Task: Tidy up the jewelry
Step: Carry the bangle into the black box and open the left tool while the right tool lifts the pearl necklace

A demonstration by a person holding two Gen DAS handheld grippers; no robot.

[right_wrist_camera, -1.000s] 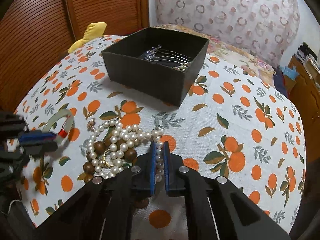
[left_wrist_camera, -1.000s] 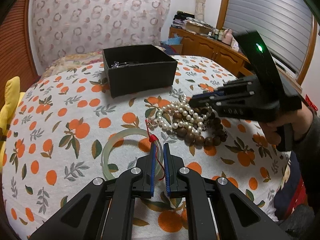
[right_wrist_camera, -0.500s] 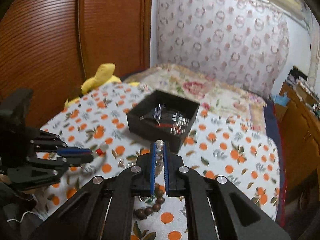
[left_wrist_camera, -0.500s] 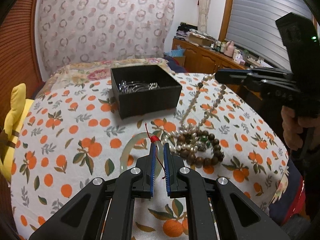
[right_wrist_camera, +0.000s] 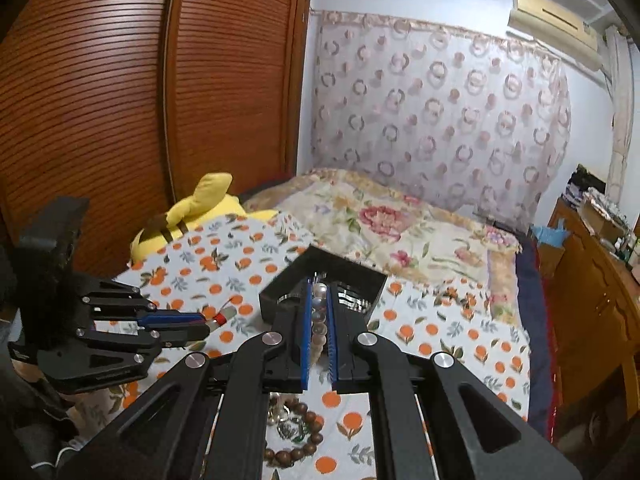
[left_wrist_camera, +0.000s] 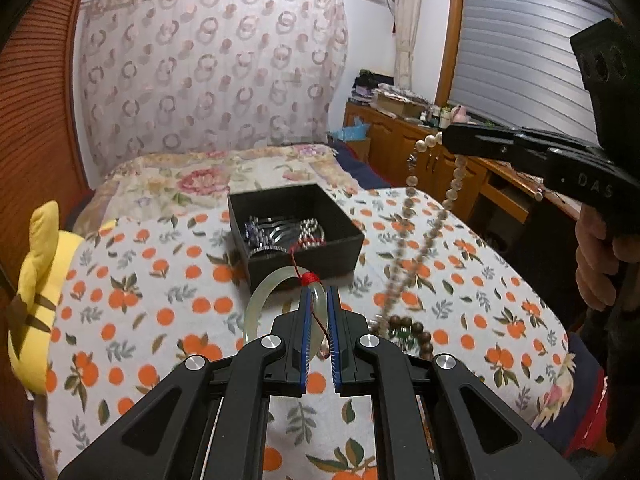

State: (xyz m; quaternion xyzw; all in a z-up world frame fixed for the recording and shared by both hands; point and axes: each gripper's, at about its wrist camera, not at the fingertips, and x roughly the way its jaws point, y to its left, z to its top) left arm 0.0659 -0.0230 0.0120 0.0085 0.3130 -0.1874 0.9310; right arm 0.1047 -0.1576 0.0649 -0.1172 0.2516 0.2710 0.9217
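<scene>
Two grippers aloft: left gripper (left_wrist_camera: 319, 300) clamped on jade bangle (left_wrist_camera: 256, 300), right gripper (right_wrist_camera: 319, 300) on pearl necklace (right_wrist_camera: 319, 312).

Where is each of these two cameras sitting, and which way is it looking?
Left wrist: on the left gripper, looking along its fingers at the jade bangle it pinches, toward the black box; the other hand shows at right.
Right wrist: on the right gripper, looking over the pearl necklace it grips, toward the wardrobe.
Both show the box, the orange-print cloth and the other gripper.
</scene>
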